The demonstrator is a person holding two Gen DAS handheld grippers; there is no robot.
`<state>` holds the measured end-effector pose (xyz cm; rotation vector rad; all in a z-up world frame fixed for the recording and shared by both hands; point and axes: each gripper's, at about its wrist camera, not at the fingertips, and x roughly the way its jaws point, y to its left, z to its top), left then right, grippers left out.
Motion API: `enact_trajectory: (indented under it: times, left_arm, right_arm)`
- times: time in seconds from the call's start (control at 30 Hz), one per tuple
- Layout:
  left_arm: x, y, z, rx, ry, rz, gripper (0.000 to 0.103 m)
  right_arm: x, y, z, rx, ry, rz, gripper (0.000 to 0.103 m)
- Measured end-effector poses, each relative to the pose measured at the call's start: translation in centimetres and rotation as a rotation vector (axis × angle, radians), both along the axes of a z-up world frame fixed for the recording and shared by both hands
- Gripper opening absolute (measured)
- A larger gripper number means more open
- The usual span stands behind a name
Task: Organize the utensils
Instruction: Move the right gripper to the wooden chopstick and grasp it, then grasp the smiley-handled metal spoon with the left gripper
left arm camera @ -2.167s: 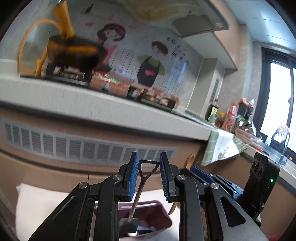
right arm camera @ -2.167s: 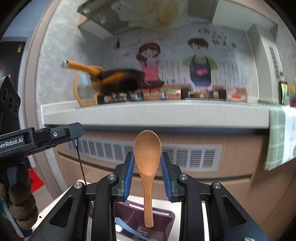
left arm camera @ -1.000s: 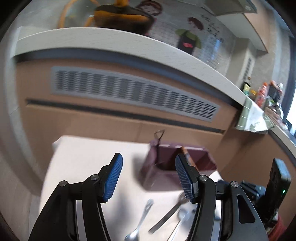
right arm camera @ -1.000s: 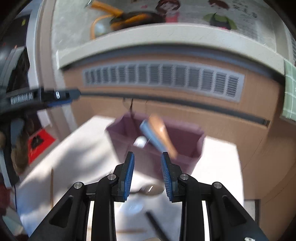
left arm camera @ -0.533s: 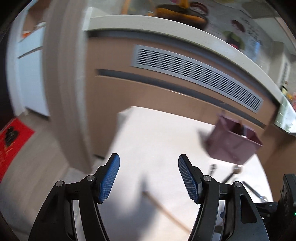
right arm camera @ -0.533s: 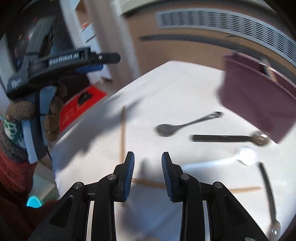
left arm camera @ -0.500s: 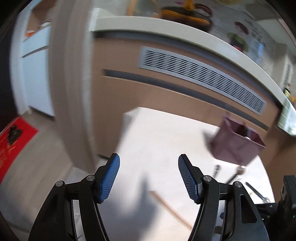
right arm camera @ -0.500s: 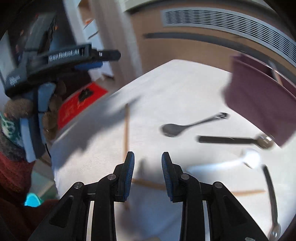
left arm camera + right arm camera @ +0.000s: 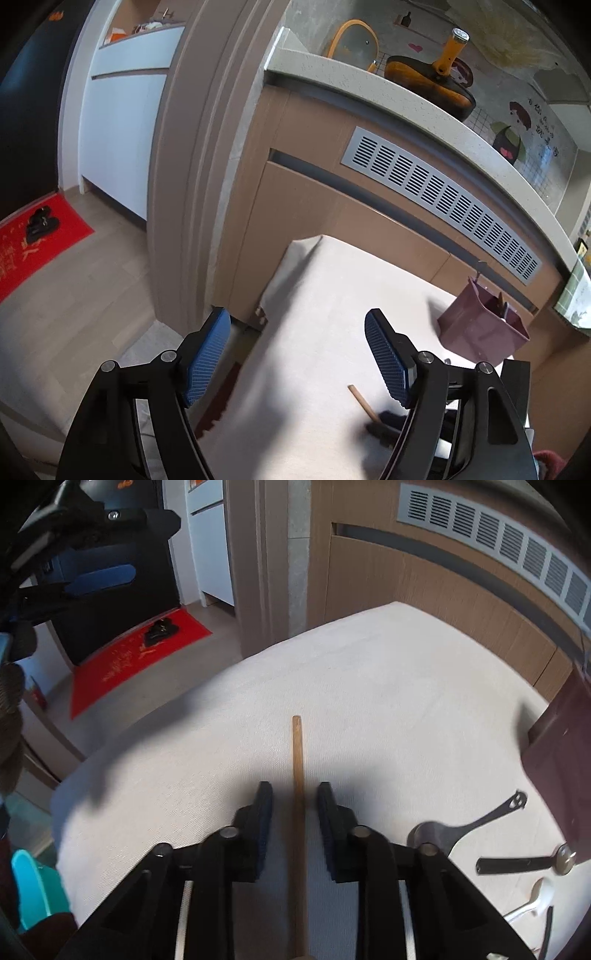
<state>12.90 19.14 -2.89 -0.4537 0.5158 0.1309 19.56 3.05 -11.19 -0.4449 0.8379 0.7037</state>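
A maroon utensil holder [image 9: 480, 332] stands at the far right of the white-clothed table [image 9: 325, 295], with utensil handles sticking out of it; its dark side shows in the right wrist view [image 9: 561, 753]. My right gripper [image 9: 295, 797] is open, low over the cloth, its fingers on either side of a wooden chopstick [image 9: 297, 775] that lies flat. That chopstick's end shows in the left wrist view [image 9: 364, 400]. My left gripper [image 9: 295, 354] is wide open and empty above the table's left part. A dark spoon [image 9: 461, 827], a black-handled utensil [image 9: 524, 864] and a white spoon [image 9: 532, 901] lie at the right.
The table's left edge [image 9: 147, 731] drops to a wood floor with a red mat [image 9: 136, 657]. A door frame pillar [image 9: 192, 166] and a kitchen counter front with a vent grille [image 9: 436, 184] stand behind the table. An orange pan [image 9: 432, 81] sits on the counter.
Both grippers let go of their utensils over the holder, then swung left and down. My right gripper has now come down with its fingers either side of the chopstick.
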Motion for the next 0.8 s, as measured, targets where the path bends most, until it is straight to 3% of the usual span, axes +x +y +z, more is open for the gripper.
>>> enact_trajectory:
  times: [0.2,0.33,0.47,0.63,0.8]
  left_arm:
    - [0.8,-3.9,0.2,0.011,0.003,-0.096,0.076]
    - [1.9,-7.8,0.3,0.046,0.024,-0.216,0.085]
    - [3.3,-12.4,-1.0,0.089,0.087,-0.345,0.085]
    - [3.8,-16.9,-2.5,0.104,0.107,-0.440,0.084]
    - [4.3,-20.8,-3.7,0.233,0.139,-0.504,0.076]
  right_arm:
    - [-0.6,-3.5,1.1,0.068,-0.005,-0.055,0.005]
    - [-2.1,-10.4,3.8,0.186,-0.045,-0.172,0.005]
    - [-3.4,-17.6,6.0,0.264,-0.091,-0.332,0.005]
    - [-5.6,-27.4,7.2,0.325,-0.153,-0.559,0.005]
    - [-6.9,-32.0,6.9,0.374,-0.158,-0.655,0.005]
